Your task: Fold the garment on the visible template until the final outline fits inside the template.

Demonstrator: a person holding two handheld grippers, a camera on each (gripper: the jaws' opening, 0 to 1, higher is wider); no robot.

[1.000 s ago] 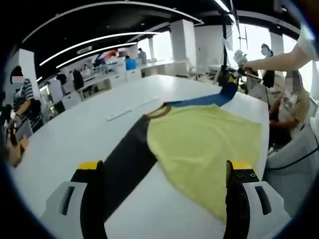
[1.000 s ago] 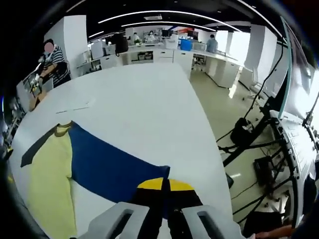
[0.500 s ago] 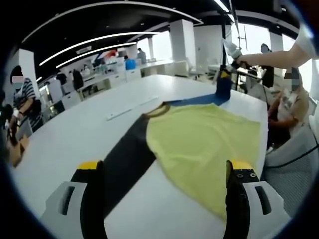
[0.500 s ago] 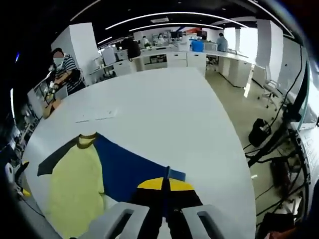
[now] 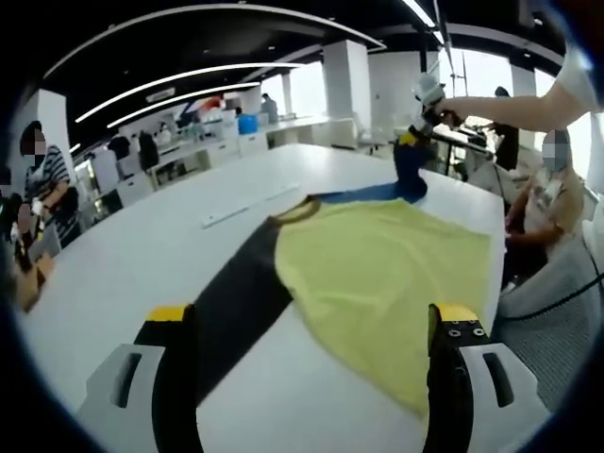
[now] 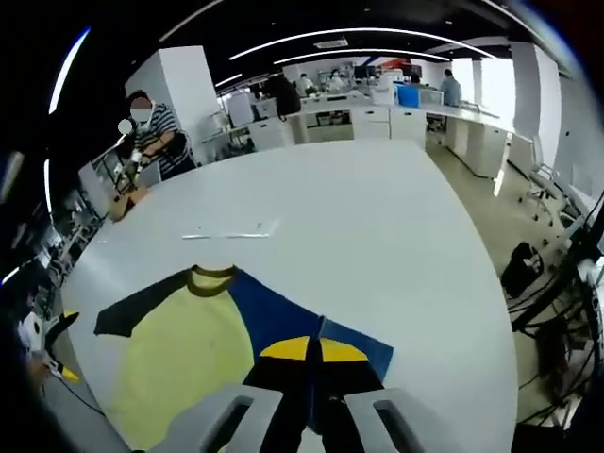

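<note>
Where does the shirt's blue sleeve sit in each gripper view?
Left gripper view: blue sleeve upper right, far end lifted by the right gripper.
Right gripper view: lower centre, running into the right gripper, whose jaws are closed on it.
Shared landmark: brown collar.

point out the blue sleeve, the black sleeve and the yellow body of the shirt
blue sleeve (image 6: pixel 274 316), right gripper view, mid sleeve
black sleeve (image 5: pixel 236 302), left gripper view, mid sleeve
yellow body (image 5: pixel 377 274), left gripper view, centre of the panel
</note>
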